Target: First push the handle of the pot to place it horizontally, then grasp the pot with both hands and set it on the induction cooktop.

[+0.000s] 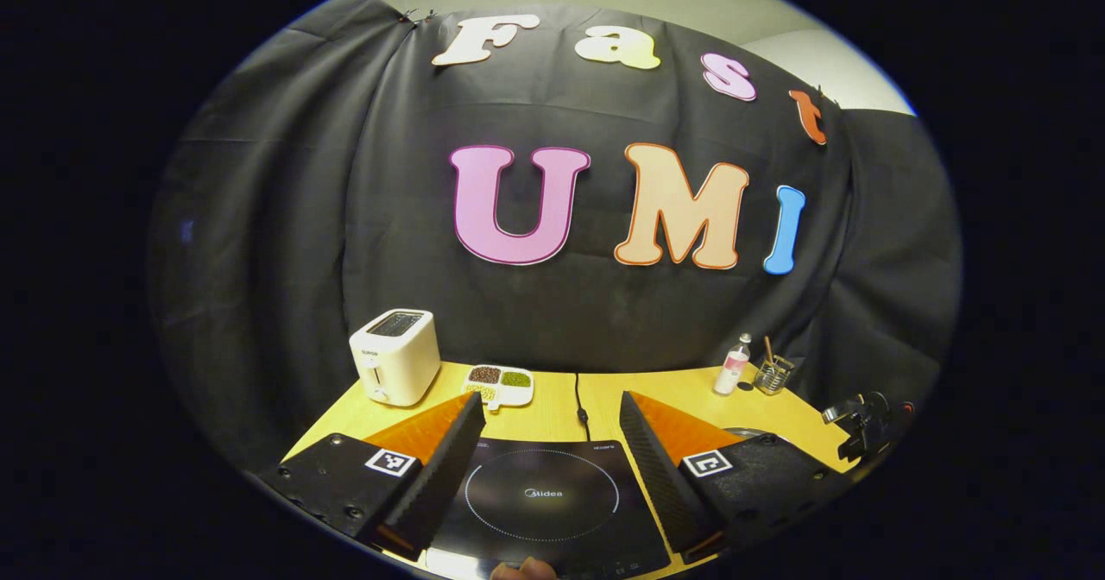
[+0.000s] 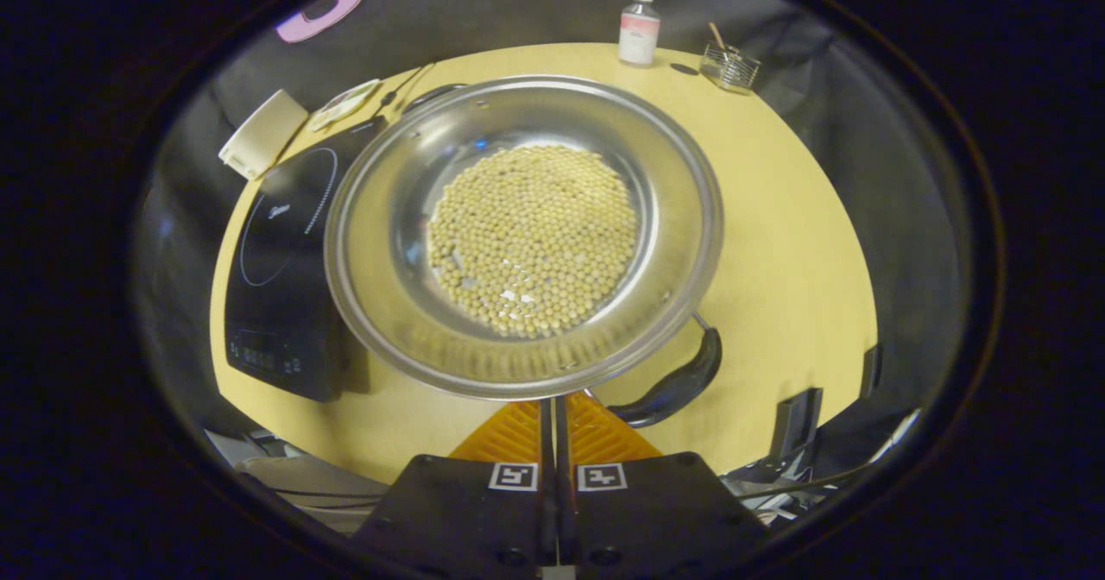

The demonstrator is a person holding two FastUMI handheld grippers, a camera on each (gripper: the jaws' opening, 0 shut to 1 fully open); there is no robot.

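Observation:
A steel pot [image 2: 518,226] with a layer of yellow beans [image 2: 531,239] sits on the wooden table [image 2: 777,217], just right of the black induction cooktop [image 2: 285,261]. One black pot handle [image 2: 678,381] points toward the near right; the other handle [image 2: 432,92] sits at the far left rim. My right gripper [image 2: 554,400] is shut, its tips tucked at the pot's near rim beside the near handle. My left gripper [image 1: 551,399] hangs open over the cooktop [image 1: 544,494], nothing between its fingers. A sliver of the pot rim [image 1: 747,431] peeks over its right finger.
A white toaster [image 1: 394,356] and a plate of beans [image 1: 499,383] stand behind the cooktop, whose cable [image 1: 582,407] runs back. A small bottle [image 1: 732,366] and a glass jar [image 1: 773,375] sit at the back right. A black clamp-like fixture [image 1: 863,420] is at the table's right edge.

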